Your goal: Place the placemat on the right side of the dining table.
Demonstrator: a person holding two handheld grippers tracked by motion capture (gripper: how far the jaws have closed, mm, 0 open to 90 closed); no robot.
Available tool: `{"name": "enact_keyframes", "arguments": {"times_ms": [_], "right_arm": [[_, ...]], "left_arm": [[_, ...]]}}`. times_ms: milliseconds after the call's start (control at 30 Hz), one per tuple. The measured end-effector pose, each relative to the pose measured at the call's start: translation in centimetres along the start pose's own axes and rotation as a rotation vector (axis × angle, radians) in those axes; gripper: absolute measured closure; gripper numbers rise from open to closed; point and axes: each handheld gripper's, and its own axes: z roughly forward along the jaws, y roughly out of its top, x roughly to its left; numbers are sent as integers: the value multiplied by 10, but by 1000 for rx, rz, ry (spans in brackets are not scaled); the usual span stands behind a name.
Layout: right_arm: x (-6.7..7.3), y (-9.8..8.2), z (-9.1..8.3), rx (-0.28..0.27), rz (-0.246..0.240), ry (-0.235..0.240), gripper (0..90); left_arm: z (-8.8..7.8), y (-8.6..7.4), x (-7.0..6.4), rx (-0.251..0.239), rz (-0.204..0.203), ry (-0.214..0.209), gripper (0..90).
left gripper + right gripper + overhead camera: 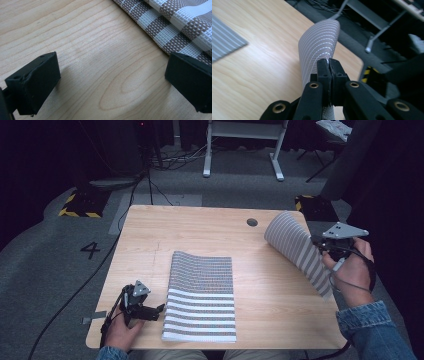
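Right claw (320, 247) sits at about three o'clock in the high view, by the far right edge of the wooden table (200, 225). It is clamped tight on a striped mat (300, 251). That mat bends up in the air in a big curve, and its top edge leans toward one o'clock. A hand (352, 270) in a blue denim sleeve (372, 330) holds this claw. Left claw (159, 309) is down at seven o'clock on the table, held by the other hand (120, 332). Its tip points at the flat mats (201, 295), a neat pile lying in the middle of the table, a bit toward six o'clock. A round hole (252, 222) is in the table at twelve o'clock.

From the left claw's own view, its two black jaws stand wide apart with bare wood between them, so the left claw (110, 77) is let go and grips nothing. The edge of the flat mats (180, 27) lies at two o'clock, with brown and white squares. One jaw sits just beside that edge.

From the right claw's own view, the right claw (329, 62) has its jaws squeezed together at six o'clock. The striped mat (319, 47) is pinched between them and curls up toward twelve o'clock. The flat mats (224, 42) show at nine o'clock on the table (262, 70).
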Motion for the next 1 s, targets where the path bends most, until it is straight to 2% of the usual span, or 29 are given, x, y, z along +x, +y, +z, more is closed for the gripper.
{"name": "enact_keyframes", "arguments": {"times_ms": [133,167,233,267,333,367,733,767,800,867,933,967,1000], "right_arm": [[9,-1,5,3,-8,25,887],[14,-2,8,2,-12,43,886],[16,-2,10,-4,-1,53,886],[21,-5,13,-5,8,82,884],[24,-7,15,-3,15,91,882],[28,-10,21,5,22,112,880],[46,-31,44,30,47,178,863],[47,-33,46,30,54,185,860],[49,-37,50,28,82,206,853],[50,-39,52,29,87,214,846],[54,-43,56,40,110,242,797],[55,-45,58,52,121,253,743],[60,-49,65,119,147,293,601]], "left_arm": [[0,0,0,0,2,0,1],[0,0,0,0,2,0,1],[0,0,0,0,2,0,1],[0,0,0,0,2,0,1],[0,0,0,0,2,0,1],[0,0,0,0,2,0,1],[0,0,0,0,0,0,1],[0,0,0,0,2,0,1],[0,0,0,0,2,1,1],[0,0,0,1,2,0,1],[0,0,0,0,2,-1,1],[0,0,0,0,1,0,0],[0,0,0,0,0,0,1]]}}
